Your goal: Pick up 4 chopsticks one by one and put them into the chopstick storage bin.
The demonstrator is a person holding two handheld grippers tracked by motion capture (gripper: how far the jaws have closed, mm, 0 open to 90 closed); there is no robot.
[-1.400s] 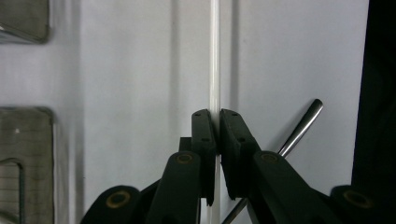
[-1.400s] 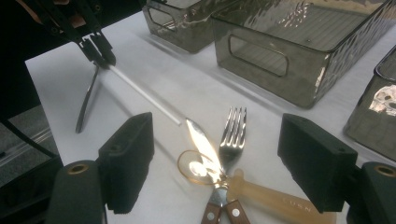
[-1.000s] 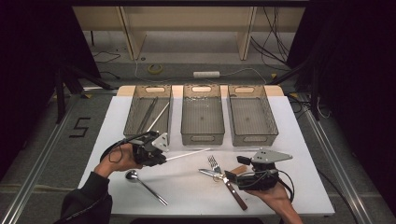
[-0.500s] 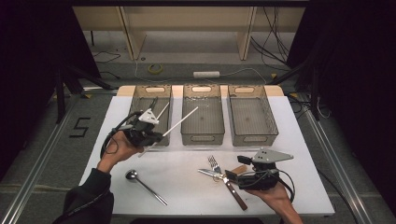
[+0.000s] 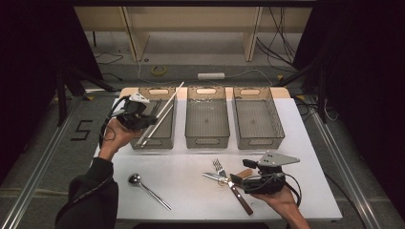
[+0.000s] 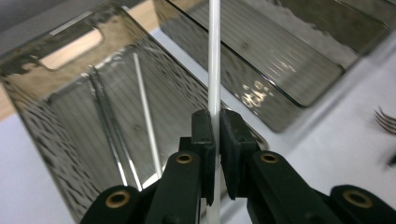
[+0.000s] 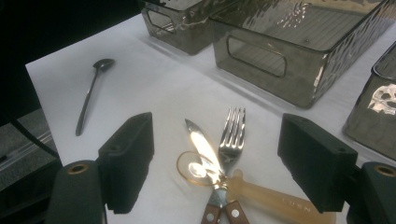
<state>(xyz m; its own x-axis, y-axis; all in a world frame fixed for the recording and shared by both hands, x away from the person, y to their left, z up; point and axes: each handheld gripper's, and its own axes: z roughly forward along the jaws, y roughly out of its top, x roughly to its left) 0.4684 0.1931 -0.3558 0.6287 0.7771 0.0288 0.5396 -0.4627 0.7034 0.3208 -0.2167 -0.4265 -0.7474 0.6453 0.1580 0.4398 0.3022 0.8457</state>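
My left gripper is shut on a long white chopstick, held slanting above the left bin. Its pads pinch the white chopstick near one end at the left gripper. Inside that left bin lie another white stick and a darker pair. My right gripper rests open near the table's front edge. Between the wide jaws of the right gripper lie a fork, a wood-handled knife and an amber translucent handle.
A middle bin and a right bin stand beside the left one, both without contents. A metal spoon lies at the front left of the white table. The fork and knife cross at centre front.
My left gripper has carried the white chopstick from the front-left of the table up and away to above the left bin. The right gripper has stayed still.
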